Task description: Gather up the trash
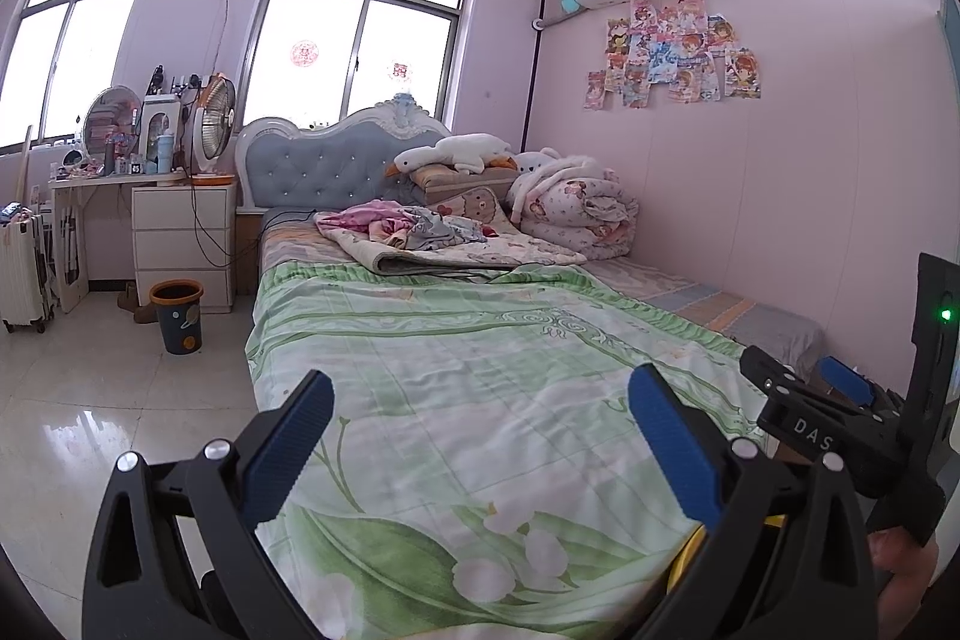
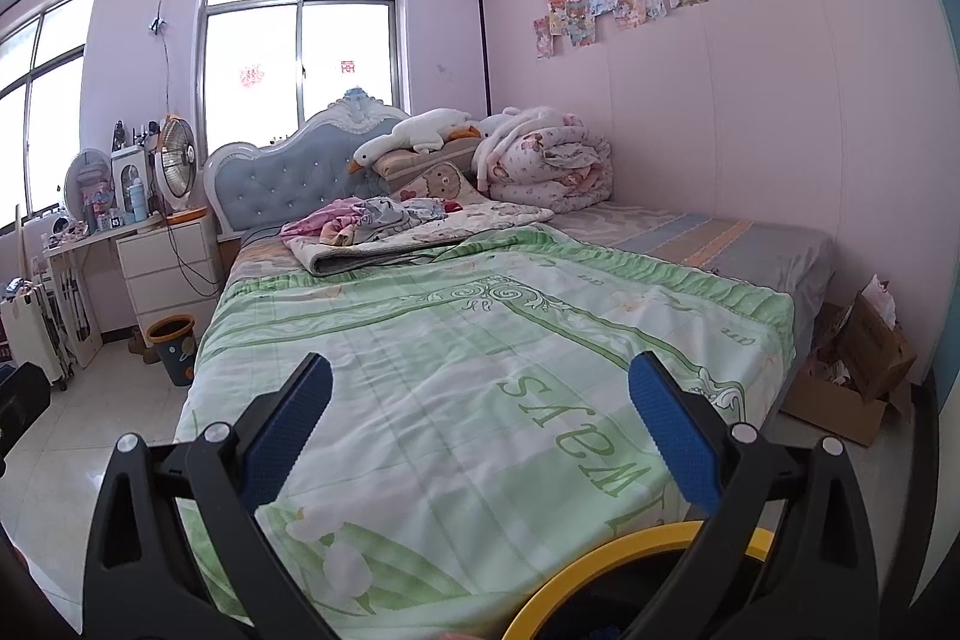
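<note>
We hold the left gripper [image 1: 480, 436] above the foot of the bed, its two black fingers spread wide and nothing between them; the ribbed blue pads [image 1: 288, 451] face each other across open air. The right gripper [image 2: 480, 436] hangs the same way, fingers far apart and empty, and in the left wrist view we also see it from the side at the right edge, a black body with white letters and a green light.

Under both tools lies a smooth green and white quilt [image 1: 480, 370] printed with leaves, white flowers and lettering. A curved yellow rim [image 2: 606, 559] of some round thing shows at the bottom, just below the right gripper; we cannot tell what it is.

Farther up the bed [image 2: 690, 235] sit a folded mat, crumpled pink and grey clothes [image 1: 399, 223], a plush goose [image 1: 456, 154] on pillows and a rolled floral duvet [image 2: 549, 163] against the tufted blue headboard [image 1: 324, 163].

The trash bin [image 1: 177, 316], a round dark bucket with an orange rim, stands on the glossy tiled floor [image 1: 90, 400] left of the bed, beside white drawers [image 1: 183, 241]. Right of the bed, an open cardboard box [image 2: 864, 370] holds crumpled paper.
</note>
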The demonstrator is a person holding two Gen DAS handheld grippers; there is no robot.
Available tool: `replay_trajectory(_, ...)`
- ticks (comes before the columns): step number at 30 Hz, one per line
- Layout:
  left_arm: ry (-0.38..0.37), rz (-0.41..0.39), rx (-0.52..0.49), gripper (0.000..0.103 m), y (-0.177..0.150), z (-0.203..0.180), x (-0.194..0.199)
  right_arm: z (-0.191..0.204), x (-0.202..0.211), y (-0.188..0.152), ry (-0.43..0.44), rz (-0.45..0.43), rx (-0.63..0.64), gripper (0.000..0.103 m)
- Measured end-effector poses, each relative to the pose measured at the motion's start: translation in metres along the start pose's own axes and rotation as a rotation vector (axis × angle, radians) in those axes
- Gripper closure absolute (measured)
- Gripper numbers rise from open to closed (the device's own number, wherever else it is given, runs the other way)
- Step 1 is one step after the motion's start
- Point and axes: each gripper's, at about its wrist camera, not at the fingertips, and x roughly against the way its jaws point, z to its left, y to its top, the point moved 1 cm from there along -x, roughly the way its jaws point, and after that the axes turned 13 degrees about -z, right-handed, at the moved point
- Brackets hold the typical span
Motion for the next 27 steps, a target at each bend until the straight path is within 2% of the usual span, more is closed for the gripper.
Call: replay_trajectory(27,-0.004,0.009,0.007,0.008,-0.0032,-0.0002,-0.001,-0.002,-0.0047,-0.0072,-0.01,0.021,-0.006,0.008)
